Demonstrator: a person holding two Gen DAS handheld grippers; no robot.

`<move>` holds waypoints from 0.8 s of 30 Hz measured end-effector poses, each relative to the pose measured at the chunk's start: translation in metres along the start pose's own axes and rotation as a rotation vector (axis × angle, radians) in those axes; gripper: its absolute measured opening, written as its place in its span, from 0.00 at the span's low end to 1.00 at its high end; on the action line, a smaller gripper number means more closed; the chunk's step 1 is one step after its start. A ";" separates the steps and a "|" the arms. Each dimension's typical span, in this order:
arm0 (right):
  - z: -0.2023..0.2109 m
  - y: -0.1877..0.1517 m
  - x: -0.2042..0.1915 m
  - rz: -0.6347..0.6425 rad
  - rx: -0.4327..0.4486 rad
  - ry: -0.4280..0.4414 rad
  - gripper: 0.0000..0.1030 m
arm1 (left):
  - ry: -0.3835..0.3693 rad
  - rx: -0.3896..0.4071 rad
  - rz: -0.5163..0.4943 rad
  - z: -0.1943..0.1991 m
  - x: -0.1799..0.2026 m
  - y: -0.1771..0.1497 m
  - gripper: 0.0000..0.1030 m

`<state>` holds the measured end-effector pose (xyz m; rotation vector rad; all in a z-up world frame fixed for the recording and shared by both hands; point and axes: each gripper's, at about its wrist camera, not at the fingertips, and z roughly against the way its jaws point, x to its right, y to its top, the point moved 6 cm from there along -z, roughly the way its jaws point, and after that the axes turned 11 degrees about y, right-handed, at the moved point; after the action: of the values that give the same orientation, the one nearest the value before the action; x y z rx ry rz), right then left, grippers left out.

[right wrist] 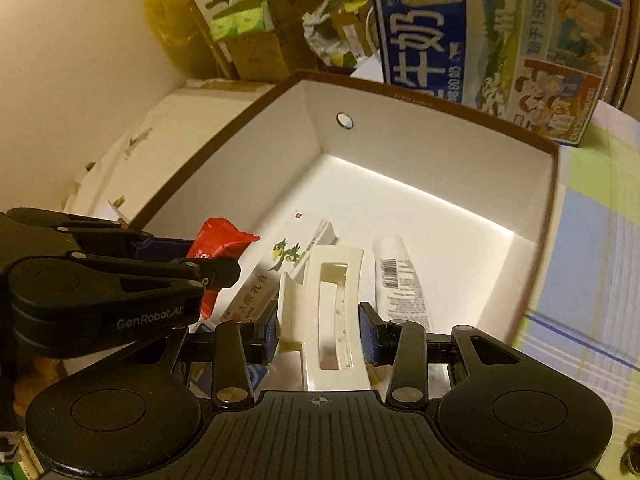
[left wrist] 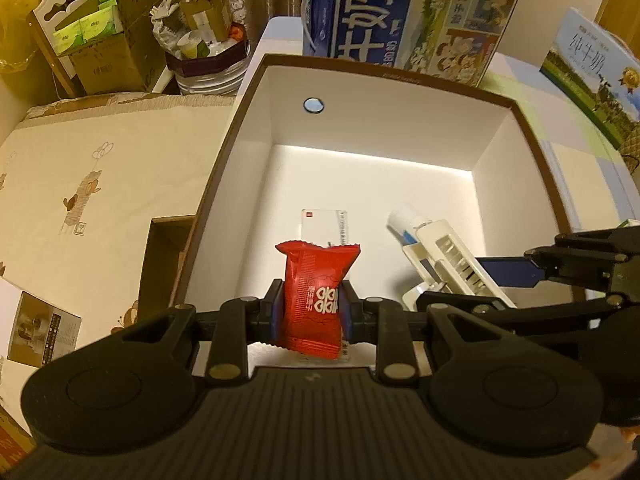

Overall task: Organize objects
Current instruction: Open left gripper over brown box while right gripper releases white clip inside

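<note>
A brown-rimmed white box [left wrist: 420, 80] [right wrist: 440, 104] stands open below both grippers. My left gripper [left wrist: 312, 306] is shut on a red snack packet [left wrist: 316, 300] [right wrist: 218, 240], held upright over the box's near side. My right gripper [right wrist: 319, 332] is shut on a white hair claw clip [right wrist: 332, 312] [left wrist: 456, 264], also over the box; it reaches in from the right [left wrist: 516, 284] in the left wrist view. On the box floor lie a white medicine carton [right wrist: 280, 264] [left wrist: 324, 226] and a white tube [right wrist: 398, 276] [left wrist: 404, 220].
A blue milk carton case [left wrist: 400, 12] [right wrist: 492, 32] stands behind the box, and another milk box [left wrist: 596, 76] stands at the right. Cardboard boxes with green packs [left wrist: 96, 32] and a full bin [left wrist: 204, 52] crowd the back left. A cream cloth [left wrist: 100, 200] covers the surface on the left.
</note>
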<state>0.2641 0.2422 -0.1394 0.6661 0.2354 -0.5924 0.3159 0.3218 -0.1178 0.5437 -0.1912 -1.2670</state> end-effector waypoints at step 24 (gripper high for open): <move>-0.010 0.012 0.013 0.040 -0.003 -0.040 0.36 | -0.010 -0.014 -0.018 -0.015 -0.004 0.006 0.23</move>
<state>0.2808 0.2506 -0.1462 0.6543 0.1854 -0.5662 0.3259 0.3309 -0.1272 0.5282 -0.1865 -1.2880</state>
